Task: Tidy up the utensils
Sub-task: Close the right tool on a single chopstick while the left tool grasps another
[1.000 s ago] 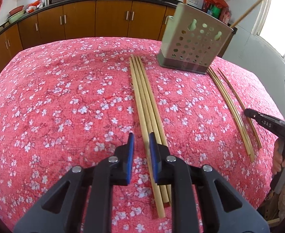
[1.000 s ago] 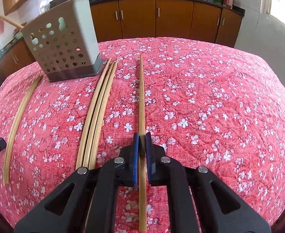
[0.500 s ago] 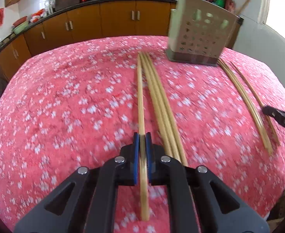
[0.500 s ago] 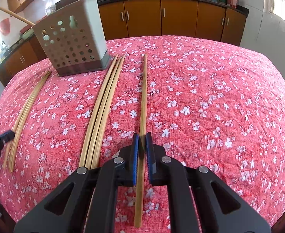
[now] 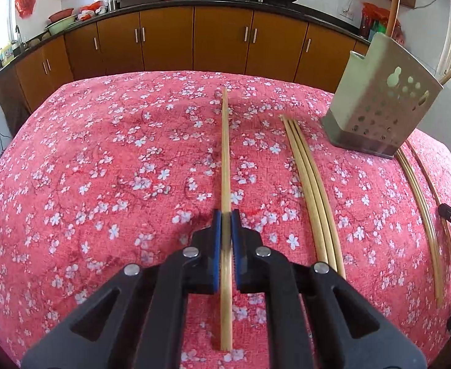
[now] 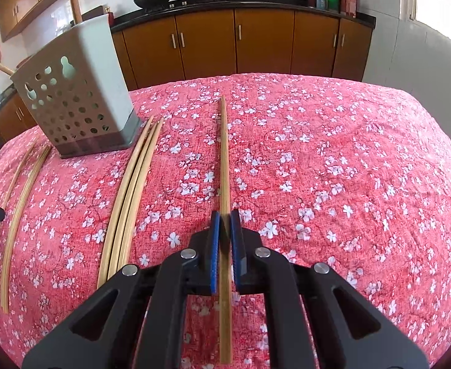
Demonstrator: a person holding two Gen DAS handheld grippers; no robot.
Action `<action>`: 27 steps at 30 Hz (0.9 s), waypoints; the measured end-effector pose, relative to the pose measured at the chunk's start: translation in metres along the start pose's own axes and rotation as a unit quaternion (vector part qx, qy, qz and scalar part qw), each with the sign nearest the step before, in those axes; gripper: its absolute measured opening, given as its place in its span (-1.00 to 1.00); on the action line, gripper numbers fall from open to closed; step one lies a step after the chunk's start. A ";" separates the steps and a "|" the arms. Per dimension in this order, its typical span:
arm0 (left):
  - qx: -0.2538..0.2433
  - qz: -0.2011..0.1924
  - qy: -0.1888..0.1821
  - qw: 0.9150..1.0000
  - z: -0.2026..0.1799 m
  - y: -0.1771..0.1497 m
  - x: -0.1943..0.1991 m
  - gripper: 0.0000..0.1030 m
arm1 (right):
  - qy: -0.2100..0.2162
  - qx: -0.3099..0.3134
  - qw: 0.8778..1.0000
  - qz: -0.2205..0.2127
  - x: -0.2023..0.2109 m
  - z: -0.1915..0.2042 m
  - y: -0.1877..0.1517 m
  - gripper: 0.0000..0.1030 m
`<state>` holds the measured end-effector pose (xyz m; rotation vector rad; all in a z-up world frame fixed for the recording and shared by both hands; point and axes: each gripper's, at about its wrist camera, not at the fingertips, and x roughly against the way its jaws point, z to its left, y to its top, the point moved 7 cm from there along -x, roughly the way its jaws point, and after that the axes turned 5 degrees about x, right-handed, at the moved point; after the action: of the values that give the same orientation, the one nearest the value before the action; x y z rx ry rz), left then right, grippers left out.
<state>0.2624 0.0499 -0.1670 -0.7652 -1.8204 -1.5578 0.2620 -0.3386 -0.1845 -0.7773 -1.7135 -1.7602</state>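
Left wrist view: my left gripper (image 5: 225,220) is clamped on a single bamboo chopstick (image 5: 225,153), blue pads pressed against both its sides, with no gap showing. The stick runs straight ahead from the jaws over the red floral tablecloth (image 5: 102,169), its far tip well to the left of the perforated utensil holder (image 5: 379,113). Between that stick and the holder lie three loose chopsticks (image 5: 305,184) side by side. Two more sticks (image 5: 419,196) curve away from the holder's near right corner, and the tip of my other gripper shows near them at the frame's right edge. The grip sits toward the stick's near end, so the long front part could swing or slip as I carry it, and its tip could knock the holder's wall instead of dropping inside

Right wrist view: my right gripper (image 6: 225,220) is likewise closed tight on one chopstick (image 6: 224,160), which points ahead, well right of the holder (image 6: 74,104). Three sticks (image 6: 133,190) lie between it and the holder, two thinner ones (image 6: 22,196) beyond the holder's left. A chopstick already stands in the holder. With both hands loaded, the two sticks could cross or clash at the holder's mouth, and a hard bump could tip it
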 end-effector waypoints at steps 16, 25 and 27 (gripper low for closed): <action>0.005 -0.001 0.000 1.000 -0.001 -0.002 0.002 -0.79 | -0.006 0.005 1.000 -0.001 -0.003 0.001 0.001 -0.84; 0.008 0.000 -0.001 1.000 -0.002 -0.002 0.002 -0.79 | 0.000 0.001 1.000 -0.002 -0.002 0.000 0.001 -0.84; 0.009 0.000 -0.002 1.000 -0.002 -0.002 0.003 -0.79 | 0.000 0.001 1.000 -0.002 -0.003 0.000 0.001 -0.84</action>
<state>0.2595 0.0478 -0.1656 -0.7596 -1.8349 -1.5392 0.2644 -0.3384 -0.1857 -0.7733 -1.7173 -1.7607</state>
